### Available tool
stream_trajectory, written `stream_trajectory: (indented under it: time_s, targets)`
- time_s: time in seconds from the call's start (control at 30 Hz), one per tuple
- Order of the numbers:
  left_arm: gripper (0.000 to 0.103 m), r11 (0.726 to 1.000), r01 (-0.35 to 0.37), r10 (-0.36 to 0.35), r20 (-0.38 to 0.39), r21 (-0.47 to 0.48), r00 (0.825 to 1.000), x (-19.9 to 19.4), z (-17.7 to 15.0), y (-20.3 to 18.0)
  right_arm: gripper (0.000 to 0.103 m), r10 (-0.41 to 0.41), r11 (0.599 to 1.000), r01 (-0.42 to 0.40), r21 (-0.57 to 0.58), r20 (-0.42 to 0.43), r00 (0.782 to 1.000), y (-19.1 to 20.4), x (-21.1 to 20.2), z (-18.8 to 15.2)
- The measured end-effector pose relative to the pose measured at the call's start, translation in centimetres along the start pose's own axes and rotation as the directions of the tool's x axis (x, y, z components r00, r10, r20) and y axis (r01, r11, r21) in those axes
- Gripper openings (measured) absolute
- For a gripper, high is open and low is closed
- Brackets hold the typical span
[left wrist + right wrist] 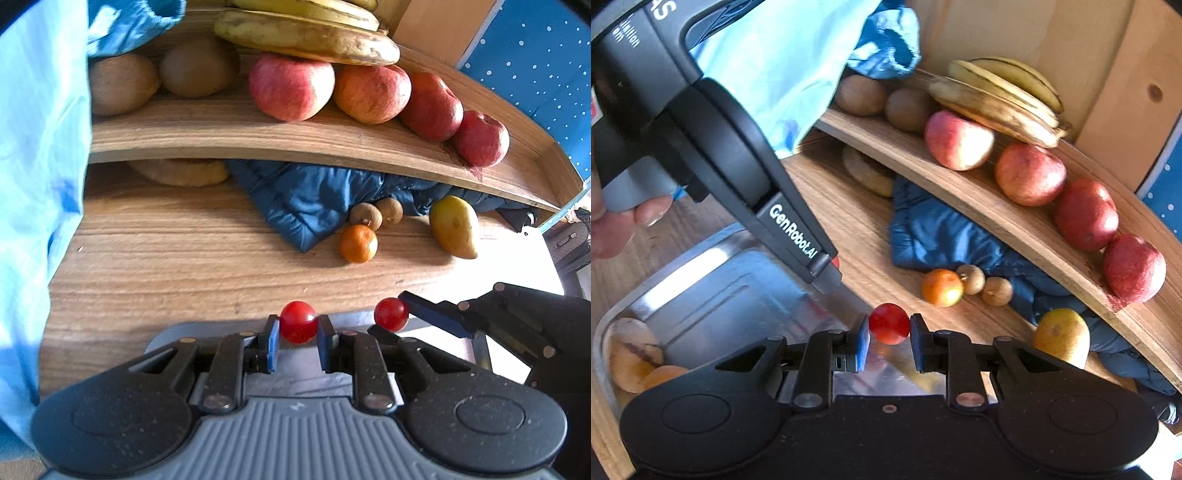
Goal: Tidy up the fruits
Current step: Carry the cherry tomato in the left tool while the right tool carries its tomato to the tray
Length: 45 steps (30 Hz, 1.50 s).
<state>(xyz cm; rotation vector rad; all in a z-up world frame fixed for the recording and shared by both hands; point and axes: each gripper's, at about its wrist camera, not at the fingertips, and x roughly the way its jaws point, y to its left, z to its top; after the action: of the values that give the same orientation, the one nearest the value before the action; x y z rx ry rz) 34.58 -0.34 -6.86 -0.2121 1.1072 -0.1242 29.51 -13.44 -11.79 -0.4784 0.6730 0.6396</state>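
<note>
Left hand-held gripper (298, 328) pinches cherry tomato (298, 321), angled steeply downward.

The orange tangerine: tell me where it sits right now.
In both wrist views the round orange tangerine lies on the wooden tabletop, touching a small brown fruit beside the crumpled blue jacket, left of the yellow-green mango.
</note>
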Motion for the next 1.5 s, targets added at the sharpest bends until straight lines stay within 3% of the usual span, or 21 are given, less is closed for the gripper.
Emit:
stream_trajectory:
  time_s: [0.67, 1.5]
  targets:
    - [0.023, 1.000, -0.010, 0.011, -0.028, 0.011, 1.000, -3.4, -5.2, 2.7, 0.025, 0.058, 0.998, -0.058, -0.014, -0.003, 0.998, 6.1, -3.0, -1.0]
    - [0.023, 0.999, -0.016, 0.019, -0.062, 0.046, 0.998, -4.3, -8.3, 5.0, 0.025, 0.058, 0.998, -0.058, 0.002, -0.050, 0.997, 7.8, -3.0, -0.2]
